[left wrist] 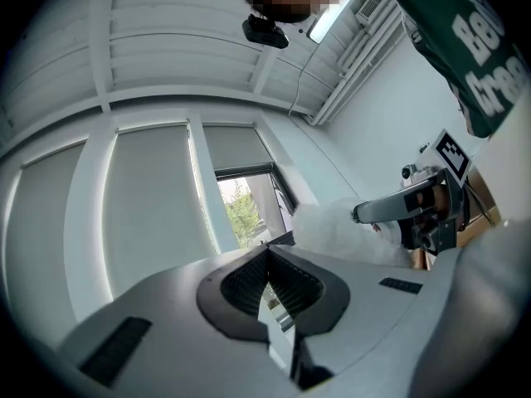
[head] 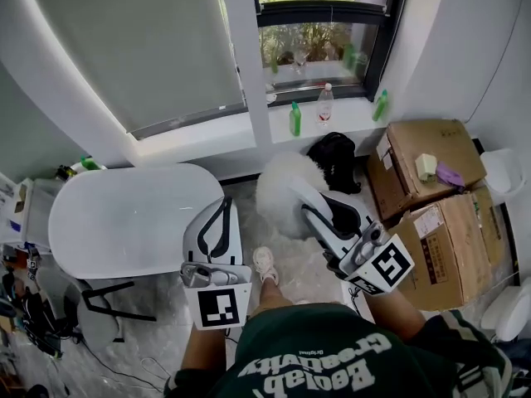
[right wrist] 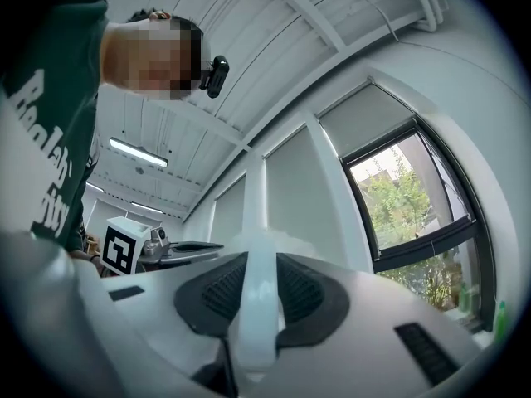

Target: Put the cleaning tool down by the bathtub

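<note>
The cleaning tool is a white fluffy duster (head: 278,191) hanging over the floor just right of the white oval bathtub (head: 124,222). My right gripper (head: 304,194) is shut on its pale handle (right wrist: 255,305), which stands upright between the dark pads, with the fluffy head (right wrist: 267,240) just past them. My left gripper (head: 224,204) hovers by the tub's right end and holds nothing. Its pads meet at the tips in the left gripper view (left wrist: 267,251). That view also shows the duster (left wrist: 332,226) and the right gripper (left wrist: 415,210) off to the right.
Two cardboard boxes (head: 431,168) (head: 452,239) stand at the right, with a black bag (head: 336,160) under the window. Bottles (head: 294,118) (head: 325,104) (head: 381,104) line the sill. A black-legged stool (head: 108,301) and a cluttered shelf (head: 21,214) sit at the left. A shoe (head: 265,264) is on the floor.
</note>
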